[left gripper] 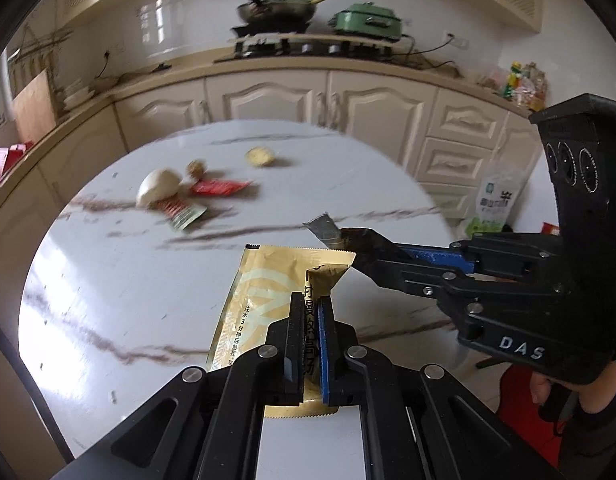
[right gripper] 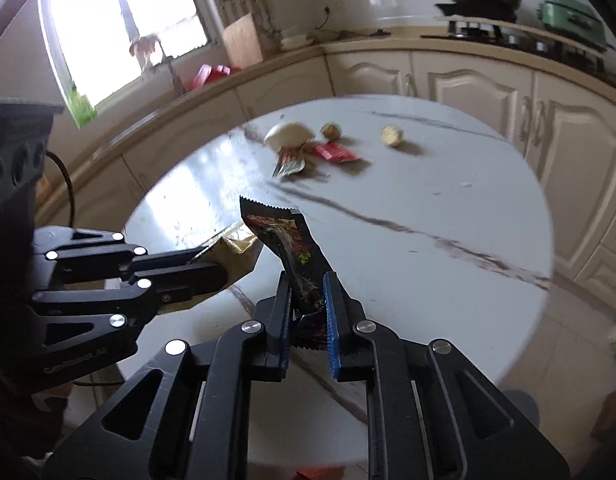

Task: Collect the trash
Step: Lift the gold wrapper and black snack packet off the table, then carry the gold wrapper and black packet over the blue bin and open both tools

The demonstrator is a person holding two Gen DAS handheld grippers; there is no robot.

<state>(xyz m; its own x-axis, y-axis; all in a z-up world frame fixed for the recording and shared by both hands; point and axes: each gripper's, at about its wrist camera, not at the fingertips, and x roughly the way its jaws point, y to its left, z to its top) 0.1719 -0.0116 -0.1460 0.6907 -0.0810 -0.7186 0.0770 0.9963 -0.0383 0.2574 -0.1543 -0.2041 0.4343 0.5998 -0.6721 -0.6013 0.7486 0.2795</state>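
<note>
**Both tongs loaded, more trash waiting across the surface**

Your left tongs (left gripper: pixel 308 312) are pinching a gold foil sachet (left gripper: pixel 268 292), flat and crinkled, with a pale looping print, dark characters down one side and a serrated bottom edge. Its upper right corner is folded over. The sachet sticks up and forward from between the pads, above the round white surface (left gripper: pixel 128 280) with its dark marble-like veins and glossy sheen.

Your right tongs (right gripper: pixel 308 300) are clamped on a dark wrapper (right gripper: pixel 292 248), long and narrow, creased, printed in reds and greens, with a zigzag-cut top edge. It leans up and to the left from the pads. In the left wrist view those tongs reach in from the right, the wrapper's silvery inner face showing at its tip, right beside the folded corner of the gold sachet.

On the far part of the surface, well apart from both tongs, sits a loose cluster: a smooth white rounded lump (left gripper: pixel 158 190), a small brown knobbly piece (left gripper: pixel 197 169), a red packet (left gripper: pixel 216 188) lying flat, and a red-and-green striped sachet (left gripper: pixel 182 214) partly under the white lump. A yellowish lumpy piece (left gripper: pixel 260 156) sits alone to their right. All of it is motion-blurred.
</note>
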